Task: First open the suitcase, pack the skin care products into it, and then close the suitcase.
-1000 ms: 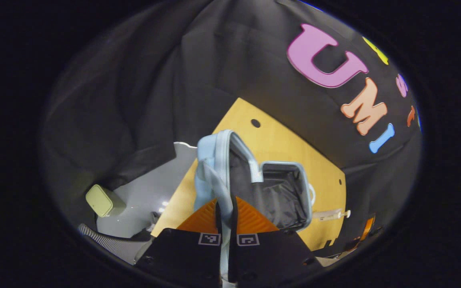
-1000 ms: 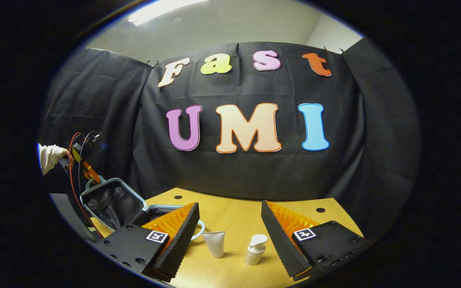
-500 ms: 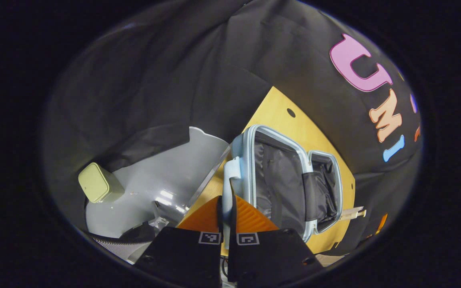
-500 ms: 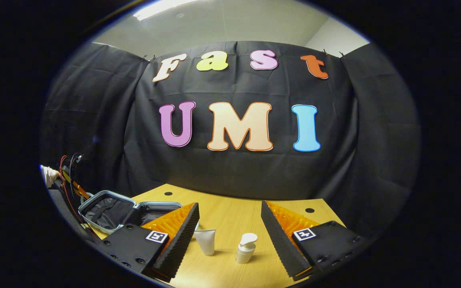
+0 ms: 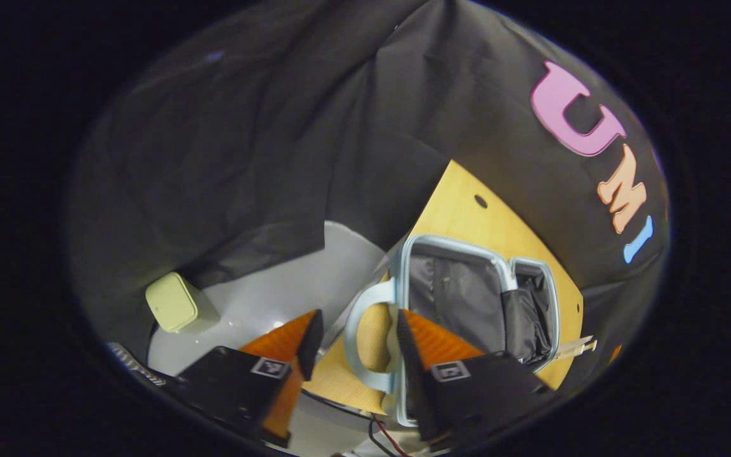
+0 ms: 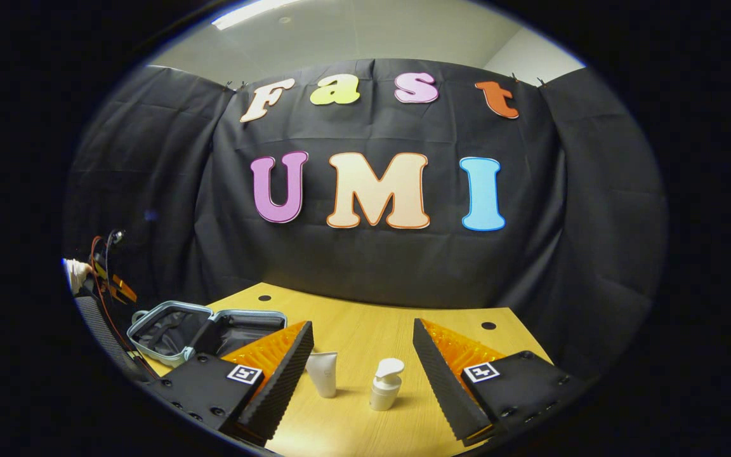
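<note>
- The left hand-held gripper (image 5: 353,336) has let go: a second ago its fingers were pinched on the pale-blue handle (image 5: 365,343) of the suitcase (image 5: 473,298), and now they stand spread apart with the handle loop lying between them, untouched as far as I can tell.
- Over that second the lid swung from near upright down to flat. In the right gripper view the suitcase (image 6: 207,327) lies open on the table (image 6: 365,336) at its left end, both dark-lined halves facing up.
- That reads as the opening step finished — packing comes next.
- The right hand-held gripper (image 6: 359,374) is wide open and holds nothing; it hovers low over the table, pointed at the two skin care products.
- The white tube (image 6: 322,374) stands cap-down just beside its left finger, and the white pump bottle (image 6: 386,384) stands upright near the middle of the gap; both are a little farther off than the fingertips and apart from each other.
- The open suitcase sits to the left of the right hand-held gripper, beyond its left finger, so either product must be carried leftward.
- In the left gripper view a pale-green box (image 5: 175,303) sits on the grey floor (image 5: 264,298) off the table — no part of the task, I judge.
</note>
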The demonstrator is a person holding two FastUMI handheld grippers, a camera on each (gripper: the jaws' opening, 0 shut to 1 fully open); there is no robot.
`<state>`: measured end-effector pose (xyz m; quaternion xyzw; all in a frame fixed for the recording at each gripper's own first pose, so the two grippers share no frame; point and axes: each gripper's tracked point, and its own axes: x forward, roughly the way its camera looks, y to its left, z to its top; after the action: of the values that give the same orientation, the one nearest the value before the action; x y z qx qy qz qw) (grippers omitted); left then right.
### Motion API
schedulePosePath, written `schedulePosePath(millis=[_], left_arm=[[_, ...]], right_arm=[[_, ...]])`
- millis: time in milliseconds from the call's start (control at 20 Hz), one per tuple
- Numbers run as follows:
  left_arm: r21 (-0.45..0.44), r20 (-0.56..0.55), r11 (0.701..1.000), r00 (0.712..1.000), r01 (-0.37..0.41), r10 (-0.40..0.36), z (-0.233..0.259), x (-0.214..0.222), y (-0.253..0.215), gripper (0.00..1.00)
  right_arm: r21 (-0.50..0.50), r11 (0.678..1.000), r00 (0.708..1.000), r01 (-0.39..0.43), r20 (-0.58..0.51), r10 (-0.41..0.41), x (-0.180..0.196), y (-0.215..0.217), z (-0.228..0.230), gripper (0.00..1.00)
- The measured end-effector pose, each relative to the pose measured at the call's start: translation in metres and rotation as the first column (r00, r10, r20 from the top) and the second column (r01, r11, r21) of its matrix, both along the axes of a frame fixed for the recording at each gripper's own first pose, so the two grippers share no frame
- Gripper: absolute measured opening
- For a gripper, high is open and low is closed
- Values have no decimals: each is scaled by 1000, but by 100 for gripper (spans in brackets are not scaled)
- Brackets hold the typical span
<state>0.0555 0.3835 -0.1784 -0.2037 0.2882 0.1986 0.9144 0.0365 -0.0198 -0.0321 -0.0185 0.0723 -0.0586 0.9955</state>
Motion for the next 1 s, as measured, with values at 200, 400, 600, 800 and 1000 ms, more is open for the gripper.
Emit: schedulePosePath(millis=[200, 400, 600, 800, 1000], left_arm=[[141, 168, 984, 977, 108, -131, 69, 28, -69, 92], [230, 289, 943, 908, 242, -304, 108, 65, -176, 91], [306, 381, 884, 805, 354, -454, 121, 106, -282, 91], [317, 395, 813, 712, 488, -581, 100, 125, -386, 91], [239, 401, 747, 638, 620, -657, 66, 129, -481, 91]], right_arm=[[20, 1000, 1000, -1, -20, 1, 5, -13, -14, 99], [19, 1000, 999, 0, -37, 1, 12, -30, -26, 99], [23, 1000, 998, 0, -60, 2, 19, -43, -44, 99], [19, 1000, 996, 17, -93, -15, 25, -55, -67, 100], [31, 999, 993, 16, -117, -13, 37, -55, -94, 99]])
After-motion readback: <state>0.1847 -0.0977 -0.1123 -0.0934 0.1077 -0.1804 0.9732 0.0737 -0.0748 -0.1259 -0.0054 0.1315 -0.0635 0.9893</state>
